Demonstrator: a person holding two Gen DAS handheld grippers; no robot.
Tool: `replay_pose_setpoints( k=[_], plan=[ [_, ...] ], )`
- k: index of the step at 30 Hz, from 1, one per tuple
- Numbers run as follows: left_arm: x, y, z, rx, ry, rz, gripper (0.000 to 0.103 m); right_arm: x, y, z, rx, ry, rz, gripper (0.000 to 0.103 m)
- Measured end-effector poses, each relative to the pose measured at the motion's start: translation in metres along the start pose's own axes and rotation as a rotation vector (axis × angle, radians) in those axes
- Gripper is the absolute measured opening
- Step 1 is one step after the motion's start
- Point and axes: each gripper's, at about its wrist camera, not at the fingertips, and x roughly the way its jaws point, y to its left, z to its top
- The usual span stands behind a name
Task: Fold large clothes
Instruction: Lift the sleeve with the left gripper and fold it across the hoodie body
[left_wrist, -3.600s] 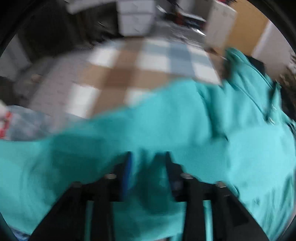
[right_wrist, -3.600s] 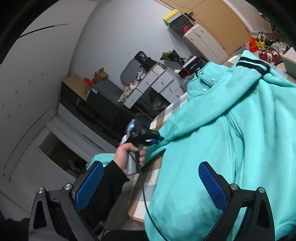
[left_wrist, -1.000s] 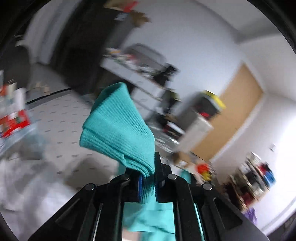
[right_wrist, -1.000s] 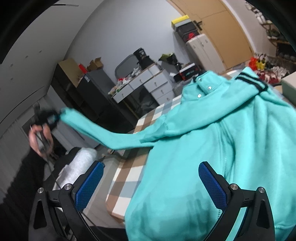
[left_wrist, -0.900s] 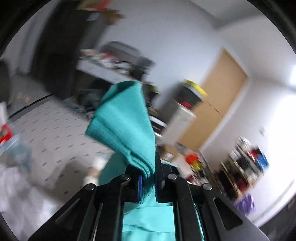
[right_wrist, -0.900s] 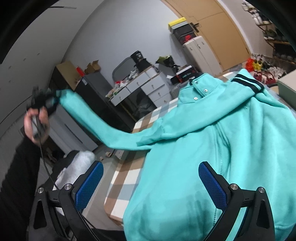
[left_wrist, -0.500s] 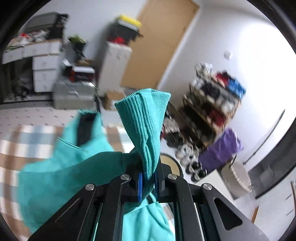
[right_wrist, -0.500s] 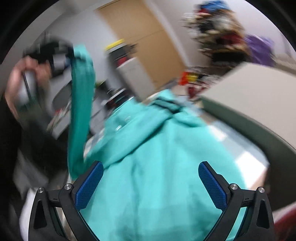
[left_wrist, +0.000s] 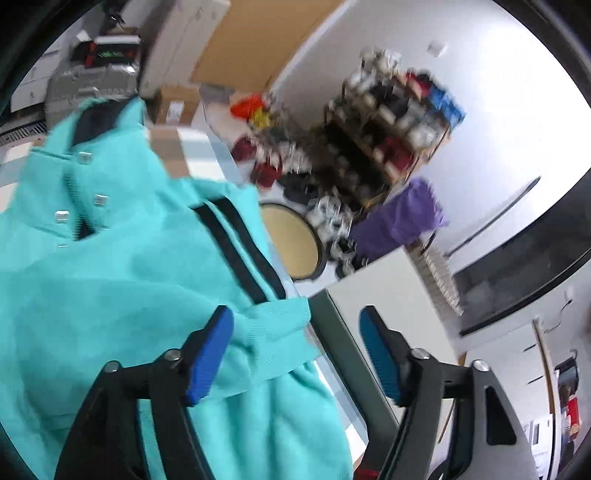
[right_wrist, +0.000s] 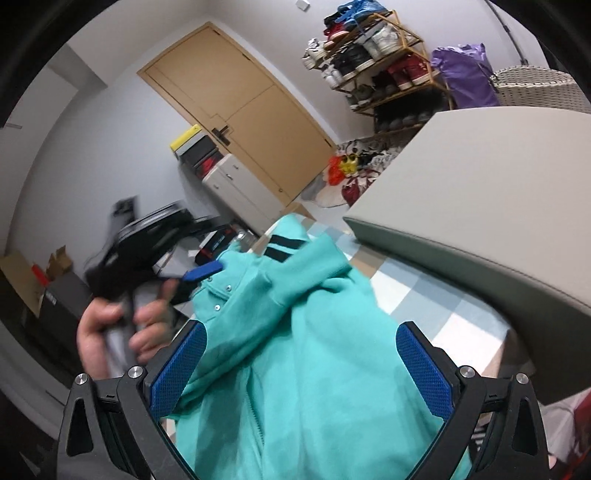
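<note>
Now the sleeve is being laid across the body of the teal jacket, and the fold is best finished by drawing the left gripper clear without catching the ribbed cuff. Its jaws have just been opened; the cuff lies between them, unpinched, against the left pad. The right gripper is spread wide above the jacket on the checked table, gripping nothing.

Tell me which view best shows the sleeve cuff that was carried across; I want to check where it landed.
The left wrist view. The ribbed cuff lies right below the open left gripper, on the teal jacket beside the two black stripes. The right wrist view shows the stripes and folded sleeve from afar, but the cuff itself is hard to make out.
</note>
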Motion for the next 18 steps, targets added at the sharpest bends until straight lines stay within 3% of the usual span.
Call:
replay_pose_setpoints(
  k=[2,5,8,10,11,14,18],
  plan=[
    [-0.017,0.030,-0.002,-0.004,-0.014,0.093,0.076,-0.002,0.000,-0.002,0.004,0.001,0.001,0.103],
    [-0.055,0.100,-0.014,-0.108,-0.033,0.278,0.076,-0.002,0.004,-0.005,-0.015,0.005,-0.001,0.103],
    [-0.081,0.155,-0.032,-0.201,-0.074,0.398,0.076,-0.003,0.010,-0.007,-0.036,0.005,-0.001,0.103],
    [-0.081,0.173,-0.048,-0.271,-0.042,0.420,0.076,-0.002,0.012,-0.007,-0.046,0.009,-0.002,0.103],
    [-0.075,0.188,-0.057,-0.305,0.013,0.422,0.076,-0.001,0.014,-0.008,-0.051,0.013,-0.004,0.103],
    [-0.069,0.192,-0.070,-0.265,0.025,0.431,0.076,0.000,0.018,-0.012,-0.068,0.019,-0.006,0.103],
    [-0.056,0.174,-0.078,-0.174,0.029,0.549,0.080,0.003,0.023,-0.014,-0.119,0.012,-0.027,0.103]
  ],
)
